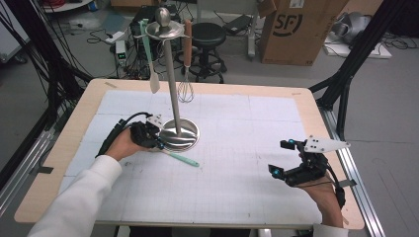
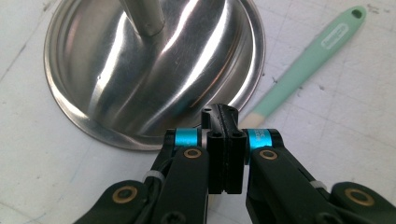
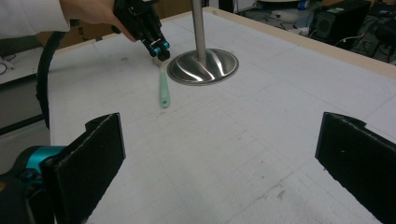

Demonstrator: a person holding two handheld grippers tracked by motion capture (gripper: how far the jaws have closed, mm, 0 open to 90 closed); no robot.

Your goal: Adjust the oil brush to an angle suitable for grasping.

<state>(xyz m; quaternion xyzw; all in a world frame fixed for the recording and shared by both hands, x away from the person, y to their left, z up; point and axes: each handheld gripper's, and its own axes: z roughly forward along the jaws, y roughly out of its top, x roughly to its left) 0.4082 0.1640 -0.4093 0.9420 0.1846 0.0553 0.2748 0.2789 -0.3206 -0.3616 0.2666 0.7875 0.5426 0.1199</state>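
the left gripper (image 1: 157,139) sat low on the white gridded mat (image 1: 237,168), just beside the round steel base (image 1: 180,134) of the utensil stand (image 1: 170,74). its jaws were pressed together at the pale end of a mint-green handled utensil (image 1: 182,159) that lay flat on the mat. in the left gripper view the pads (image 2: 226,140) met with no gap, and the mint handle (image 2: 308,60) ran away from them up to the right, its hanging hole at the far end. the pale end of the utensil went under the jaw tips, so whether it was pinched between them or merely lay beneath could not be told. the utensil's working end was hidden by the gripper. the handle lay near the rim of the base, but contact with it could not be made out.

the right gripper (image 1: 280,158) hovered well apart from all this, over the right part of the mat, with its jaws spread wide and nothing between them. in the right gripper view its two black pads (image 3: 105,140) stood at the picture's edges, and the left gripper (image 3: 159,49), the green utensil (image 3: 164,91) and the steel base (image 3: 203,66) showed farther off.

on the stand's top disc hung a second mint-green spatula (image 1: 150,59) on the left and a wooden-handled whisk (image 1: 186,64) on the right, both hanging down clear of the table (image 1: 64,143).
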